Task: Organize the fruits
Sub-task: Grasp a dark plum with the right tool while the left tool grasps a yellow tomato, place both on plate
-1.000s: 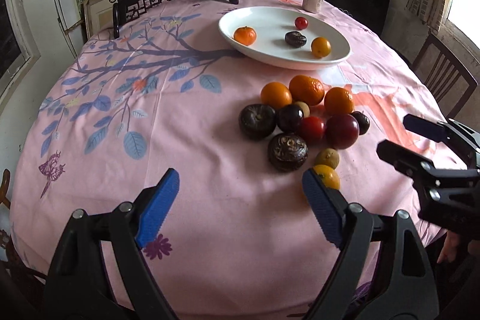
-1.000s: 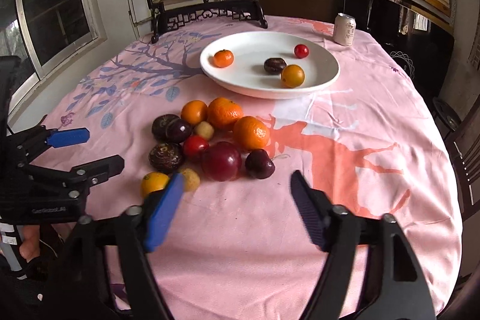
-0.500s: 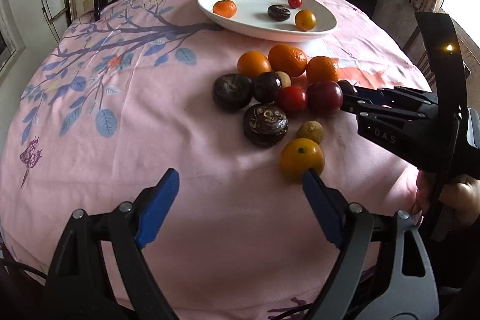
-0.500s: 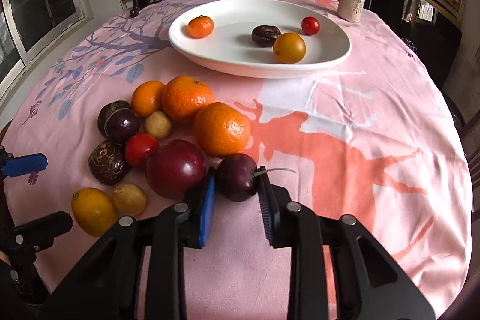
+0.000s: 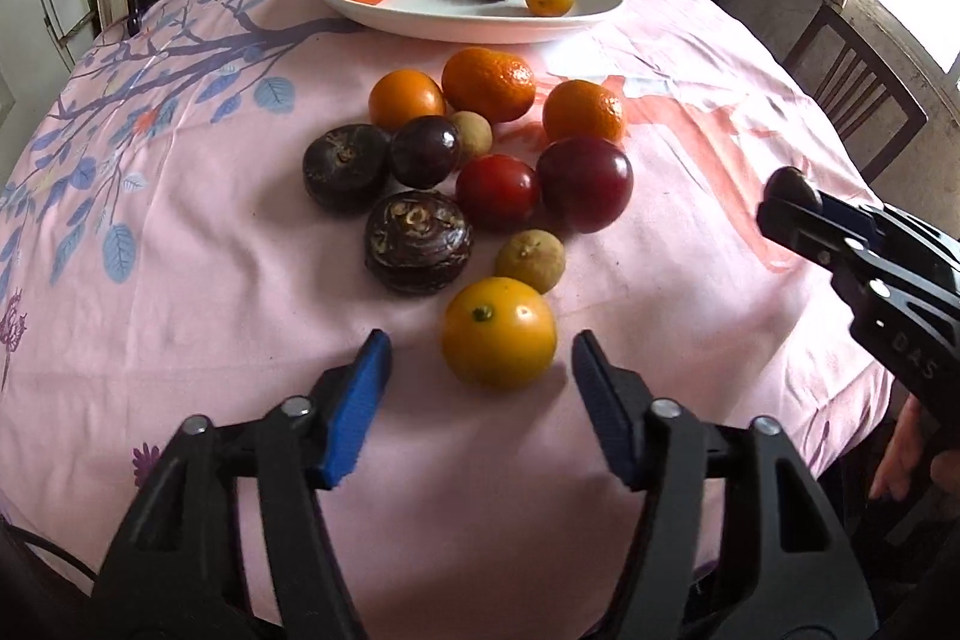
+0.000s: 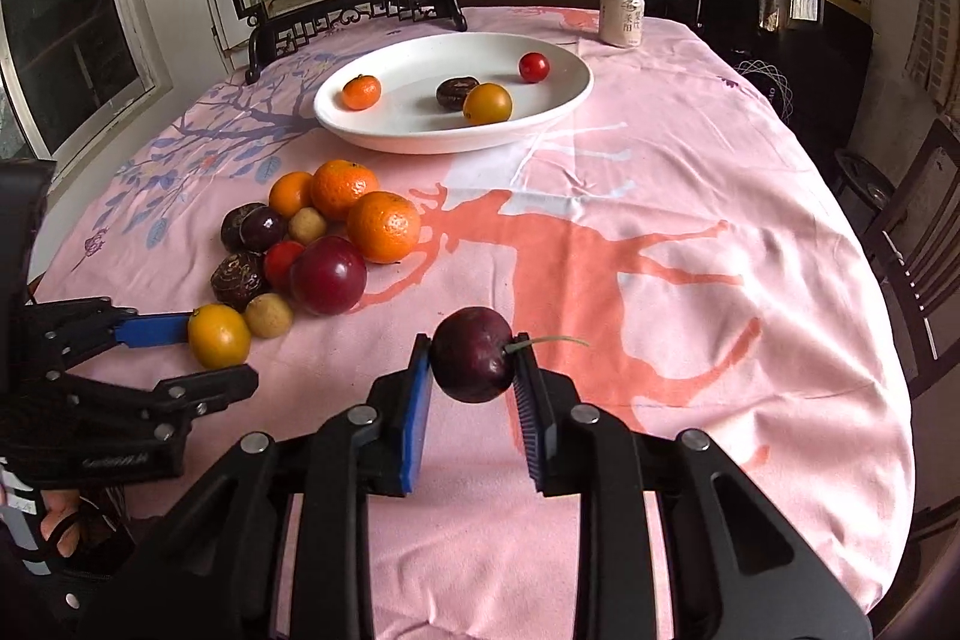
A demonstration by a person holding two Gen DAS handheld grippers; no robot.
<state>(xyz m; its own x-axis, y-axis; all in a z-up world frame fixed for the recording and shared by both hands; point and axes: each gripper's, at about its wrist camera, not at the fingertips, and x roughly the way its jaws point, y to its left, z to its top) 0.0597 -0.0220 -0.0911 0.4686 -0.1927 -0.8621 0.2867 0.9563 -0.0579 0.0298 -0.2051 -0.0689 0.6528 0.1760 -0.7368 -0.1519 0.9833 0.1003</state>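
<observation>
The right gripper [image 6: 474, 370] clamps a dark red stemmed cherry [image 6: 471, 353], apparently lifted off the pink tablecloth [image 6: 690, 220]; it next goes to the far white oval plate [image 6: 558, 106]. The left gripper [image 5: 480, 388], jaws spread, brackets the near yellow-orange round fruit [image 5: 498, 331], ready to close.

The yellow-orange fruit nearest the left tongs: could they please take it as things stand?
Probably yes: the left tongs are open, the yellow-orange fruit lies just ahead between their tips, nothing intervening.

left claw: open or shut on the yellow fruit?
Open. The left claw has its blue pads either side of the yellow fruit with pink cloth visible in both gaps; the fruit rests on the table.
</observation>
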